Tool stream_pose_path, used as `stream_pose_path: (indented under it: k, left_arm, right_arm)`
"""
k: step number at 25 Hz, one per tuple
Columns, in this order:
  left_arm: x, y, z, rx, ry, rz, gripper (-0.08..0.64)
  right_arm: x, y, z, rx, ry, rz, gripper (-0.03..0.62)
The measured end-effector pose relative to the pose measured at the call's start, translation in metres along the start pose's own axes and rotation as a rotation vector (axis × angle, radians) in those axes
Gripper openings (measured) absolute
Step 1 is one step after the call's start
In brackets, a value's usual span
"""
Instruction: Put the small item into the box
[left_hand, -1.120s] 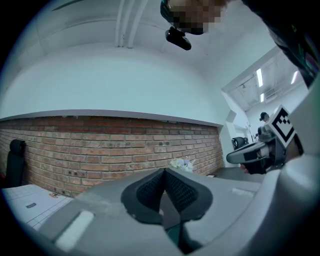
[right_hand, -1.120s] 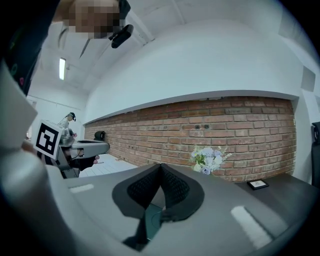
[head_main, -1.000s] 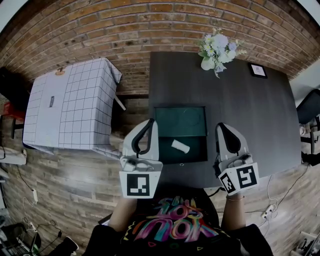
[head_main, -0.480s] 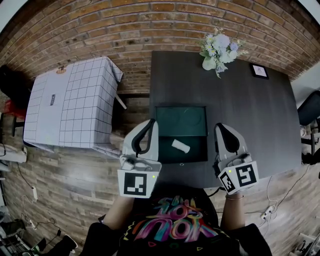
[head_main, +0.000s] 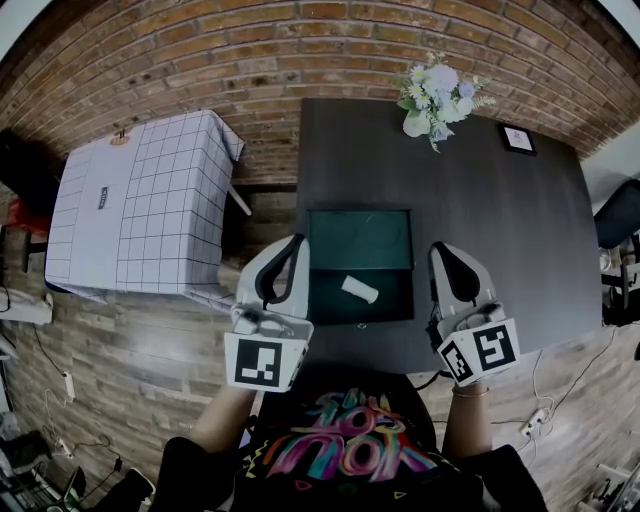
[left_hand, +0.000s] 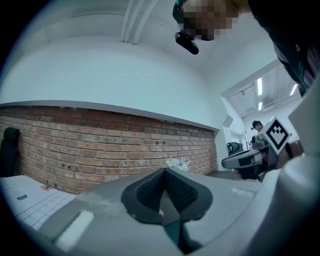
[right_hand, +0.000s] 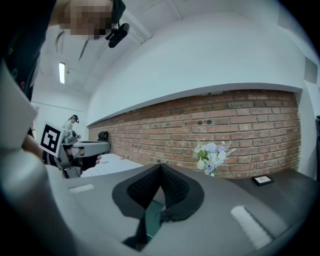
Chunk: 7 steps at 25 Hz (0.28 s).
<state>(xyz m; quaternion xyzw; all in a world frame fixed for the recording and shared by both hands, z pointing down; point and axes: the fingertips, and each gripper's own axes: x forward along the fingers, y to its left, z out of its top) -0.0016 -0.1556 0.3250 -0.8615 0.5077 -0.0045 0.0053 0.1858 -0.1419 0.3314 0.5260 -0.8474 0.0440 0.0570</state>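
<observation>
A dark green box (head_main: 327, 302) lies open on the dark table (head_main: 500, 230), its lid (head_main: 360, 240) folded back toward the wall. A small white item (head_main: 360, 290) lies inside the box's near half. My left gripper (head_main: 294, 245) hangs just left of the box, over the table's left edge, with its jaws together and nothing between them. My right gripper (head_main: 441, 252) is just right of the box, also shut and empty. In the left gripper view the pads (left_hand: 150, 187) meet at a point. In the right gripper view the pads (right_hand: 172, 187) meet likewise.
A bunch of flowers (head_main: 432, 95) and a small framed card (head_main: 517, 141) stand at the table's far side by the brick wall. A table under a white checked cloth (head_main: 140, 210) stands to the left across a gap of wood floor. A dark chair (head_main: 620, 215) is at the right.
My left gripper has drifted a little to the left and back toward the person. The right gripper, the box and the white item have stayed put.
</observation>
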Motion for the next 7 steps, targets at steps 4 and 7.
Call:
stream_pose_path:
  k: [4, 7]
  left_arm:
    - [-0.0003, 0.0039, 0.0015, -0.003, -0.008, 0.003, 0.000]
    - [-0.0008, 0.0073, 0.0010, -0.007, -0.008, 0.011, 0.000]
  right_arm:
    - [0.0004, -0.0003, -0.0003, -0.005, 0.005, -0.002, 0.000]
    - [0.0014, -0.0003, -0.0001, -0.005, 0.006, -0.005, 0.000]
